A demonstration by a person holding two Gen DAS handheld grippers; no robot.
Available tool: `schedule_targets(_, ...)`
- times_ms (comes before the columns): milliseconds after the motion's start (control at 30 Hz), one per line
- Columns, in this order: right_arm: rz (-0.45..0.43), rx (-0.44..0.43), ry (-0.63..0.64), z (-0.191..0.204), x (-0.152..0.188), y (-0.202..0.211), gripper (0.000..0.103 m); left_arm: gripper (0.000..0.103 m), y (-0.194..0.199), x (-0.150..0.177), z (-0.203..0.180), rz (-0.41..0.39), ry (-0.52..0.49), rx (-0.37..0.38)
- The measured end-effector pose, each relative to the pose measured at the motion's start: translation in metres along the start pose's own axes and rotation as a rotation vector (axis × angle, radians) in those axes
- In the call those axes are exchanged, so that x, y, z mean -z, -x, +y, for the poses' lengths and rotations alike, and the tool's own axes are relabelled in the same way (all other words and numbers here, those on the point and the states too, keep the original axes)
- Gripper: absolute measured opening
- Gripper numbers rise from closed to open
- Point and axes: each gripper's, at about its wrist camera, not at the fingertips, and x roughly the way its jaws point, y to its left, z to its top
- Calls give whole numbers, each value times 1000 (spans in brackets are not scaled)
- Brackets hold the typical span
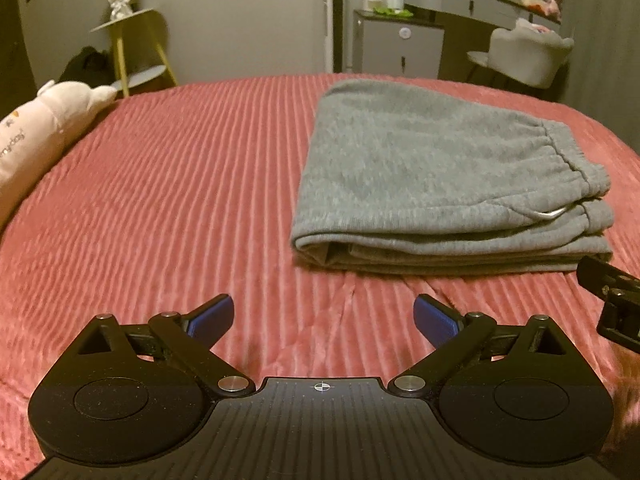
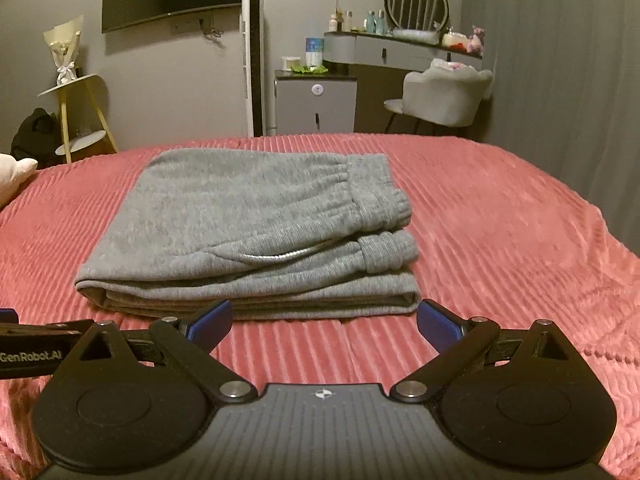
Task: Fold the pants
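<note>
Pants (image 2: 248,232) lie folded on the bedspread (image 1: 160,200), clear of both my grippers. L gripper (image 1: 323,318): jaws spread wide, nothing between the blue pads (image 1: 212,316), only ribbed pink fabric beneath. It hovers short of the bundle's near folded edge and to its left. R gripper (image 2: 325,322): likewise released, pads apart and empty, centred on the near edge of the bundle with a narrow strip of bedspread between pad tips and cloth. In the right wrist view the L unit shows at the left margin (maker's lettering visible on its side), just beside the R one.

Pants condition: grey sweat fabric, folded into a compact rectangle of several layers, elastic waistband (image 2: 360,184) to the right, a pale drawcord (image 2: 280,257) showing at the fold. Stack lies flat, edges roughly aligned.

Surroundings: plush toy (image 1: 36,136) at bed's left edge, well apart from the pants. Beyond the bed: yellow side table (image 2: 80,120), small grey cabinet (image 2: 316,104), upholstered chair (image 2: 444,96), dressing table (image 2: 400,46) w/ bottles.
</note>
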Motion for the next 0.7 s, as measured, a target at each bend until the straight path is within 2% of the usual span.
schedule_targets(200, 15, 18, 35, 6, 0, -13, 99, 100, -12, -2, -3, 12, -6, 3)
schedule_targets(700, 33, -15, -75, -11, 0, -24, 99, 100, -15, -2, -6, 10, -29, 13)
